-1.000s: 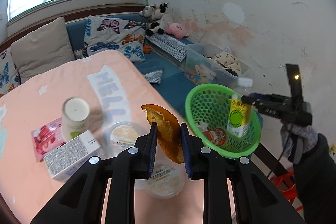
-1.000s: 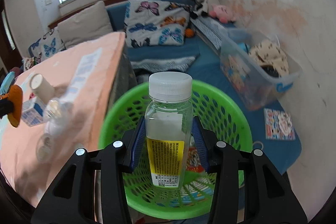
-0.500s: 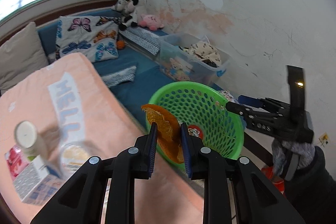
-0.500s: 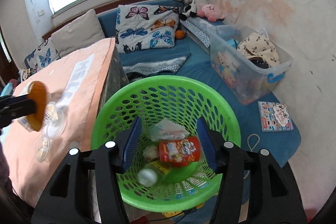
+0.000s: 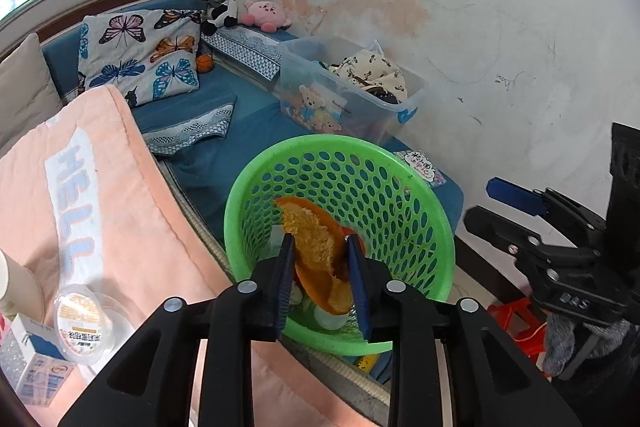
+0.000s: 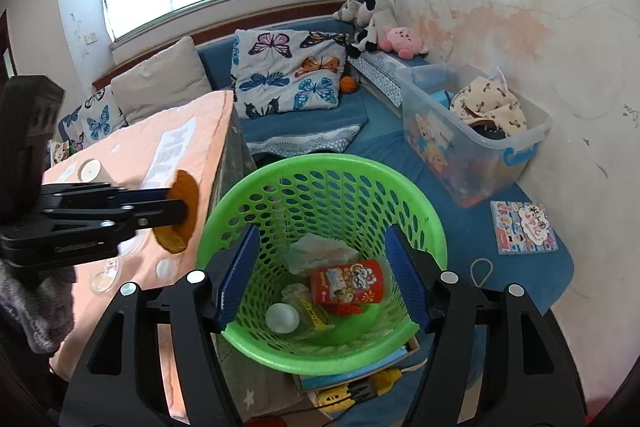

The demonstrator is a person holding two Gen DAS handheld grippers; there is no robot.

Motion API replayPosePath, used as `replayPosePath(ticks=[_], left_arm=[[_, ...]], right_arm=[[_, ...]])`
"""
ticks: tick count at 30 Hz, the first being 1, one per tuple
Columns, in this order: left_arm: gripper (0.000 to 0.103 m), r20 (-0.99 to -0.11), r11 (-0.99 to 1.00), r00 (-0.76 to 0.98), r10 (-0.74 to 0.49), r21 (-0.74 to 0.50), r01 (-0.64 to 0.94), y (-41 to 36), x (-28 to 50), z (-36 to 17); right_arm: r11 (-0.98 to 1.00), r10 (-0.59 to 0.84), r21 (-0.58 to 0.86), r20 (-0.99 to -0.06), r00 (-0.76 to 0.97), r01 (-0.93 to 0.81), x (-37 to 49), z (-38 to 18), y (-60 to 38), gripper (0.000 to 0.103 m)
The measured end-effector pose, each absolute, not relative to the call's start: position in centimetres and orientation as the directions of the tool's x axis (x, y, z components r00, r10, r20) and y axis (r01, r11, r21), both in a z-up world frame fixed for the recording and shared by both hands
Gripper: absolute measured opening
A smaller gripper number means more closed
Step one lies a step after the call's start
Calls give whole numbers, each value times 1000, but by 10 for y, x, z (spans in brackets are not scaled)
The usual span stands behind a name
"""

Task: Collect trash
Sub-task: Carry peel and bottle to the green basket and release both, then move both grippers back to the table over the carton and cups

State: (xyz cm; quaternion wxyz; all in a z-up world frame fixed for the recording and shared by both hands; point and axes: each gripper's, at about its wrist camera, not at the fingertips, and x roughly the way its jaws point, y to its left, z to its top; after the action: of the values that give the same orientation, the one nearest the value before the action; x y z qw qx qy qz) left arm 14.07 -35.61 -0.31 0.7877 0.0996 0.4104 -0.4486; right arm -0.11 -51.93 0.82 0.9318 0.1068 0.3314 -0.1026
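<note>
My left gripper (image 5: 319,241) holds a piece of orange peel (image 5: 312,239) over the inside of the green mesh basket (image 5: 400,179). Its jaws are opening, with the peel still touching both pads. In the right wrist view the left gripper (image 6: 176,211) and the peel (image 6: 180,227) hang at the basket's left rim (image 6: 320,161). My right gripper (image 6: 320,233) hovers over the basket, jaws opening, nothing between them. It also shows at the right of the left wrist view (image 5: 480,203). A clear bottle with a white cap (image 6: 300,315) and a red packet (image 6: 348,281) lie in the basket.
A table under a pink cloth (image 5: 100,207) stands left of the basket, with a yoghurt tub (image 5: 80,319), a small carton (image 5: 32,359) and a paper cup (image 5: 12,287). Behind lie a blue sofa with butterfly cushions (image 5: 140,55) and a clear storage box (image 5: 348,95).
My left gripper carried the peel from above the table to over the basket. My right gripper let go of the bottle, which dropped into the basket, and its jaws spread wider.
</note>
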Motion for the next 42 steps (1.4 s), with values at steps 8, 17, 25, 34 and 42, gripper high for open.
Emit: replayPosePath(ticks=[8, 17, 25, 34, 42], left_arm=[[55, -714, 583, 278, -643, -220, 782, -348, 139, 1], [56, -697, 657, 375, -612, -184, 731, -290, 142, 21], [58, -683, 749, 462, -566, -191, 634, -216, 156, 28], [58, -689, 819, 515, -510, -207, 534, -151, 164, 18], [58, -694, 852, 537, -480, -224, 473, -109, 163, 8]], right_arm=[[957, -108, 141, -634, 766, 252, -6, 10, -513, 67], [976, -40, 143, -622, 782, 164, -1, 15, -479, 69], [989, 60, 144, -620, 783, 38, 15, 17, -432, 74], [984, 179, 134, -647, 741, -120, 38, 4, -368, 79], [963, 259, 133, -696, 669, -235, 62, -23, -320, 82]])
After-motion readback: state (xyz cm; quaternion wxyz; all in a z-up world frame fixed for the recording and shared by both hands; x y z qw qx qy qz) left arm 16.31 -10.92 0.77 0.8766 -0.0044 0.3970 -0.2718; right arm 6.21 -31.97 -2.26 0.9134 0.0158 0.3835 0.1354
